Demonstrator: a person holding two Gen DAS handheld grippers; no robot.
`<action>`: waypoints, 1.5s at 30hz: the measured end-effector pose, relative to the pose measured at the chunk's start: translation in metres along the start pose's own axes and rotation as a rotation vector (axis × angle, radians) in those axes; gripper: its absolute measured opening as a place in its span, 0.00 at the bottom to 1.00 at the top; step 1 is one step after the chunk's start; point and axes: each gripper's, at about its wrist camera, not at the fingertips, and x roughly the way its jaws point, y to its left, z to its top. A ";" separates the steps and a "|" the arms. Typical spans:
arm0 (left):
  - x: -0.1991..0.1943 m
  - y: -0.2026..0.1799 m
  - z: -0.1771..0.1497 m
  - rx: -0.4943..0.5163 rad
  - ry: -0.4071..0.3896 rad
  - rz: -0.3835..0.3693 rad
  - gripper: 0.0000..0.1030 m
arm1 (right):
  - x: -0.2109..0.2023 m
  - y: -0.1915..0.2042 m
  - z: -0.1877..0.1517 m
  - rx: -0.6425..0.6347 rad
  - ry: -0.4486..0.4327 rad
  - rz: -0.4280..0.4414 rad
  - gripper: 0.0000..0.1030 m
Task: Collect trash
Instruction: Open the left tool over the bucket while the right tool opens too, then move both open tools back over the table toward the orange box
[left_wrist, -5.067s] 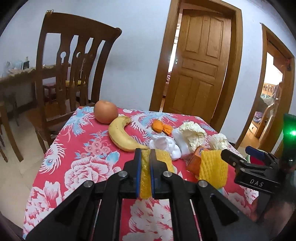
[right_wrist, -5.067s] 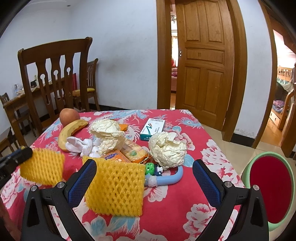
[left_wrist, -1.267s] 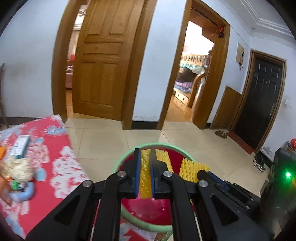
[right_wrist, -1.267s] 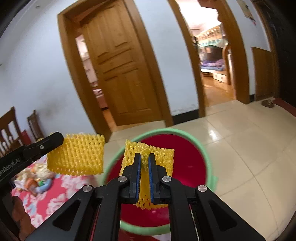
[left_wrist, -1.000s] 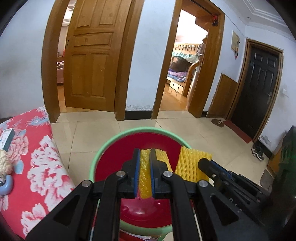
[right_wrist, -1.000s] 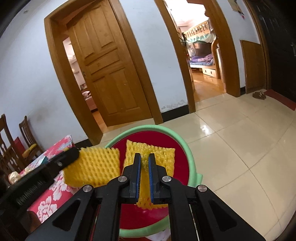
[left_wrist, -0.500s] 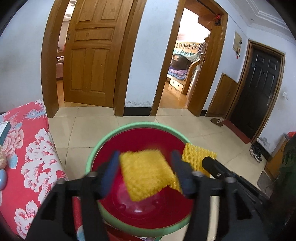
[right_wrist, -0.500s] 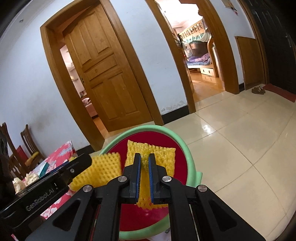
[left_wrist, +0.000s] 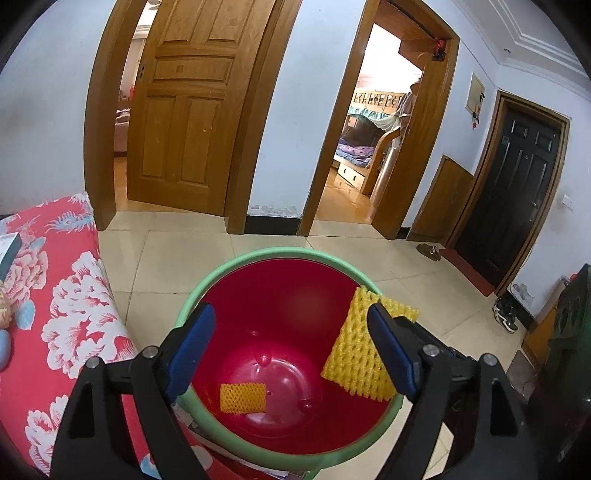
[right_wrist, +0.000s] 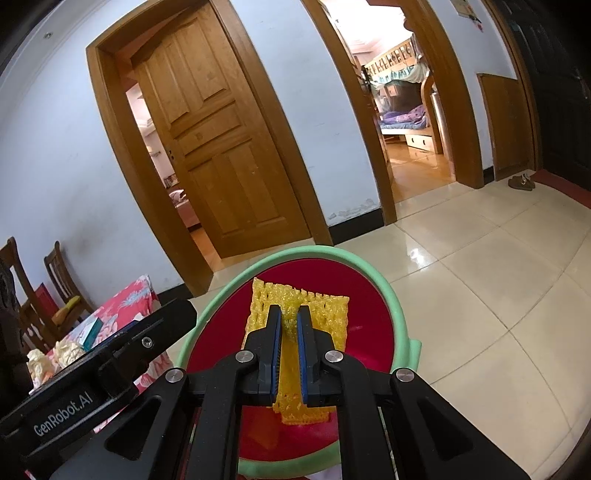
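Bin (left_wrist: 255, 254): foam net (left_wrist: 242, 397) below left claw (left_wrist: 291, 347)

**Legible Markings: One Brand Name Found**

One readable inscription. In the right wrist view, lower left of the frame, white lettering reads "GenRobot.AI". It stands on the black side face of the left hand-held gripper (right_wrist: 110, 363), running along its body.

A small box (right_wrist: 90, 331) lies on the desk (right_wrist: 142, 295) at the left edge of the same view; its print is too small to read. In the left wrist view, a plaque (left_wrist: 474, 96) and small red items on the wall at upper right carry no readable characters.
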 end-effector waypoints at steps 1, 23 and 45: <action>0.000 -0.001 0.000 0.003 0.000 0.002 0.82 | 0.001 0.000 0.000 -0.001 0.002 0.002 0.08; 0.002 0.005 0.002 -0.038 0.008 0.015 0.86 | 0.018 -0.013 -0.001 0.070 0.039 0.024 0.53; 0.002 0.006 0.002 -0.040 -0.013 0.013 0.86 | 0.005 -0.005 0.001 0.054 0.037 -0.023 0.53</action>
